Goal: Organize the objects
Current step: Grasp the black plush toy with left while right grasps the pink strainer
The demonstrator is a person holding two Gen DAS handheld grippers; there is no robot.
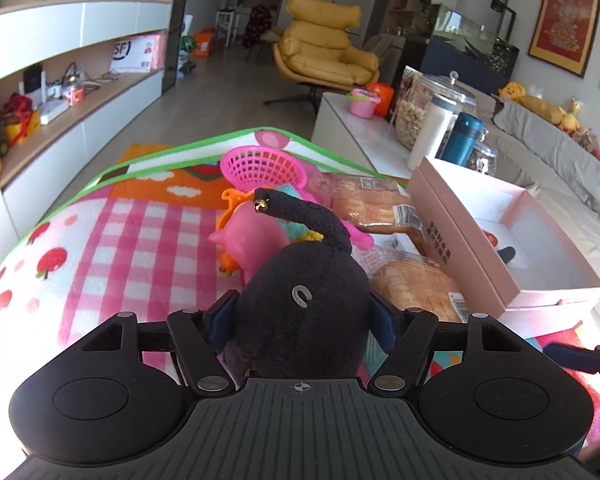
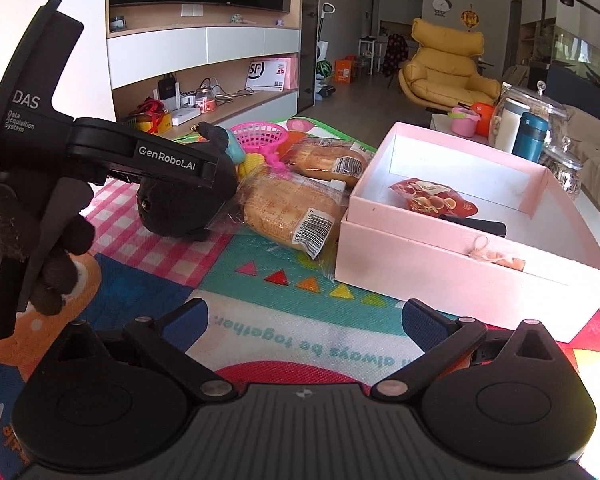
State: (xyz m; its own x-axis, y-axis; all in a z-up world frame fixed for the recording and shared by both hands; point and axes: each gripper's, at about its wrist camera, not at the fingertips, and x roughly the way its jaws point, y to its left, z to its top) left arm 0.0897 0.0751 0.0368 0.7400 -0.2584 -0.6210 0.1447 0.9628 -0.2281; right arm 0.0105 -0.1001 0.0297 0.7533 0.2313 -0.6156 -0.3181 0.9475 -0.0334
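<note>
The left gripper has its fingers squeezing the black plush toy above the play mat, right gripper wide and empty near the pink box; the soft plush could slip free or snag the bread packs on its way over.

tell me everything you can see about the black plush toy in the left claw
The black plush toy is a rounded, fuzzy soft body with a long curved tail ending in a small gold bell. A small silver ring sits on its back. It is clamped between the blue pads of the left claw, over the pink checked play mat, in front of a pink toy pig. Its face is hidden.
</note>
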